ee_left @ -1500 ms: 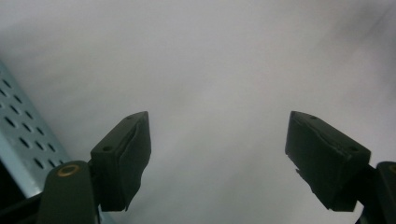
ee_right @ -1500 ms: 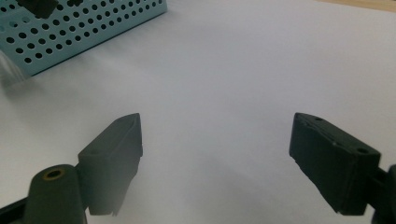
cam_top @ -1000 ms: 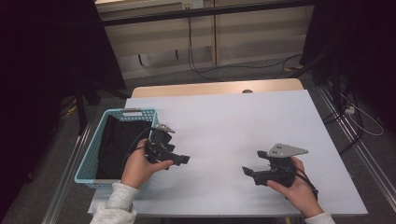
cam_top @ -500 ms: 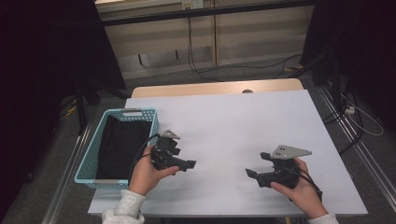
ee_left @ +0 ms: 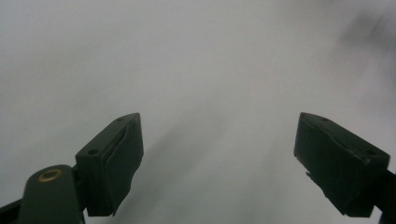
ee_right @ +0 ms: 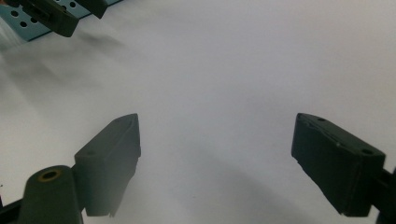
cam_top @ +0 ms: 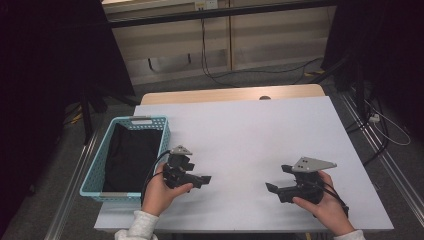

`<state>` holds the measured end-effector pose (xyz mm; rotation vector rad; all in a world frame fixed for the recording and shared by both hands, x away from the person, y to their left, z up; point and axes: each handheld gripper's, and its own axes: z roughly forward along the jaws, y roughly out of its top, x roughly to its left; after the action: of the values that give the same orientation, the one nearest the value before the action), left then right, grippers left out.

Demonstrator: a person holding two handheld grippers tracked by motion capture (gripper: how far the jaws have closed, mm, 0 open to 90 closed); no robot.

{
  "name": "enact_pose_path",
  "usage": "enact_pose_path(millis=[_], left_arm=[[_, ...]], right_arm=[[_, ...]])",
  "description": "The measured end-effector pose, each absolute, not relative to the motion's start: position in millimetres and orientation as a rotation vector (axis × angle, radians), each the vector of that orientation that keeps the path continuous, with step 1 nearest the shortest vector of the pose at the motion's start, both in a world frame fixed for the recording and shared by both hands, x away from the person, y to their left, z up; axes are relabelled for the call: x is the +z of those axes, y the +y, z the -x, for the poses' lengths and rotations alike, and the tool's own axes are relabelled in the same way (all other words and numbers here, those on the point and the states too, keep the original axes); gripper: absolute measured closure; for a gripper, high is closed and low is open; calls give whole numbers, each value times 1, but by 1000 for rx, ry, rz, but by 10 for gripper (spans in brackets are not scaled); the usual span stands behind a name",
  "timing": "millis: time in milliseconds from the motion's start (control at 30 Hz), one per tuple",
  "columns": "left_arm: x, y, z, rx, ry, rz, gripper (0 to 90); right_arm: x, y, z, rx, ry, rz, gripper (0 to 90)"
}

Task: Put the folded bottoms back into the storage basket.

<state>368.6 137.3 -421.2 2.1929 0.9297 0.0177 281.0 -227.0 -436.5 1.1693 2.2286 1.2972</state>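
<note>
My left gripper rests low over the white table, just right of a light blue basket that holds a black cloth. Its jaws point right and stand wide open with nothing between them; in the left gripper view they frame bare tabletop. My right gripper sits near the table's front right, jaws pointing left, open and empty, as the right gripper view confirms. The other gripper's jaws and the basket wall appear at the top left of that view.
The basket stands at the table's left front corner with its left side past the table edge. A wooden strip runs along the table's far edge. Cables lie on the floor to the right. Dark curtains flank both sides.
My left gripper has moved away from the basket, rightward and toward the front edge. The right gripper has shifted slightly toward the front. Both stay open.
</note>
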Motion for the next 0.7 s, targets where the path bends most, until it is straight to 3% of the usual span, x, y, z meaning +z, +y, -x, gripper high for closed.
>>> enact_pose_path(millis=[700], left_arm=[[-429, 146, -363, 57, 922, -2136, 131]], right_arm=[[-445, -248, -271, 1242, 2237, -1196, 146]])
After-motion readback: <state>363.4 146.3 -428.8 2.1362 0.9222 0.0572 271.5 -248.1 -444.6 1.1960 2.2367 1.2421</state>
